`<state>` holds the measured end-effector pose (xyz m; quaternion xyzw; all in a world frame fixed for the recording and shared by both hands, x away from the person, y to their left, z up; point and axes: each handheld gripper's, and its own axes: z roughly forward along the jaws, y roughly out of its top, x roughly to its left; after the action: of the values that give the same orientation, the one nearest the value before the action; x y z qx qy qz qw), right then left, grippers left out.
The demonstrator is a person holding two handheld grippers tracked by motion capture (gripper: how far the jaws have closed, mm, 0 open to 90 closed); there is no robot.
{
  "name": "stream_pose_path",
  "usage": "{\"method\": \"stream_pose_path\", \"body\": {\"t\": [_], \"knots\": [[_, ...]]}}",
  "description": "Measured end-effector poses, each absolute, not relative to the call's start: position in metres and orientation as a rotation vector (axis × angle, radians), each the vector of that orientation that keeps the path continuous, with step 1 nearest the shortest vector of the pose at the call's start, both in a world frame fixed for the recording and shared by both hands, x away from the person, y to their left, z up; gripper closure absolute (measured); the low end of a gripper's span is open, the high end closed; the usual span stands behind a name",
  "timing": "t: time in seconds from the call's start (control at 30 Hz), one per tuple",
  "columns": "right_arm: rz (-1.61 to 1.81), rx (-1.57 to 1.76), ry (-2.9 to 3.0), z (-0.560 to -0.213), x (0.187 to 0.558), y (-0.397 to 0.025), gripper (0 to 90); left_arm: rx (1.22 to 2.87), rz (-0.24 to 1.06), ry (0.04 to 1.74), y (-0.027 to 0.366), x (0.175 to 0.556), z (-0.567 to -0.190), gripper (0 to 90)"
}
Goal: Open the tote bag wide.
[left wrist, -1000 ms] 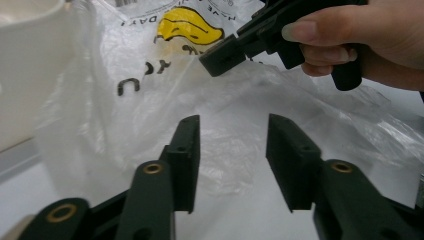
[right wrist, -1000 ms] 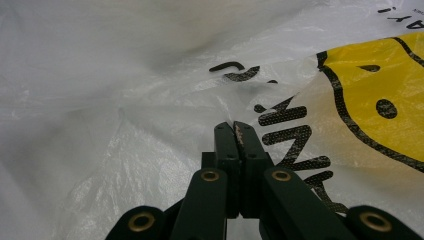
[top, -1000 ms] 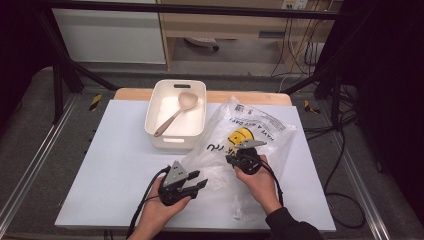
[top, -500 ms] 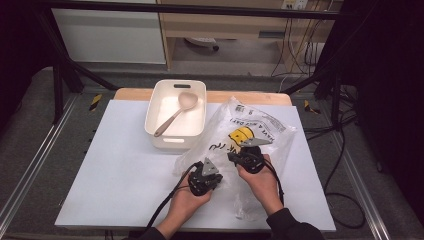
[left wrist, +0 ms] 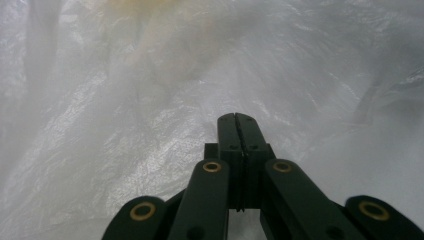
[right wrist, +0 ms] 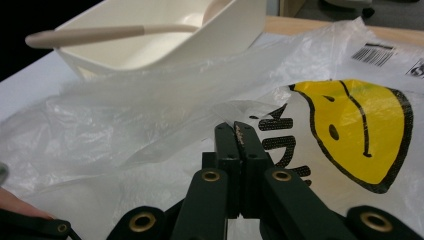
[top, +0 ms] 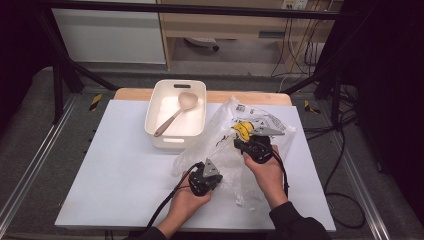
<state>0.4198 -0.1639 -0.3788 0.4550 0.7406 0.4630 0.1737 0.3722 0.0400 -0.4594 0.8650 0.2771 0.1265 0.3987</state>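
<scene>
A clear plastic bag (top: pixel 235 150) printed with a yellow smiley face (right wrist: pixel 360 130) lies crumpled on the white table top (top: pixel 115 165). My right gripper (top: pixel 252 142) sits on the bag's middle, its jaws shut with a fold of film (right wrist: pixel 150 135) at their tips (right wrist: pixel 235 126). My left gripper (top: pixel 204 176) is at the bag's near-left edge, jaws pressed together against the film (left wrist: pixel 150 100), which surrounds them (left wrist: pixel 236 117). Behind the bag stands a white bin (top: pixel 170 140) with a beige wooden spoon (top: pixel 176 112) in it.
The bin's corner (right wrist: pixel 235 30) and the spoon handle (right wrist: pixel 85 34) rise just beyond the bag in the right gripper view. A wooden strip (top: pixel 250 96) runs along the table's far edge. Cables (top: pixel 345 150) hang off the right side.
My left gripper has slid right to the bag's edge and stayed there. The right gripper has risen slightly, and the bag now bulges higher toward the bin.
</scene>
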Motion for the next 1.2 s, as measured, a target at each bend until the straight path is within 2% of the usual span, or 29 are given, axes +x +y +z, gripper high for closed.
{"method": "stream_pose_path", "body": {"t": [0.57,0.77,1.2], "knots": [[1.343,1.258,2.035,-0.326,0.419,-0.166,90.0,2.235,0.299,0.649,0.038,0.381,-0.456,90.0],[1.342,1.238,2.031,-0.315,0.416,-0.166,90.0,2.262,0.326,0.612,0.035,0.383,-0.455,90.0],[1.352,1.221,1.998,-0.292,0.421,-0.172,90.0,2.29,0.295,0.593,0.034,0.389,-0.452,90.0]]}}
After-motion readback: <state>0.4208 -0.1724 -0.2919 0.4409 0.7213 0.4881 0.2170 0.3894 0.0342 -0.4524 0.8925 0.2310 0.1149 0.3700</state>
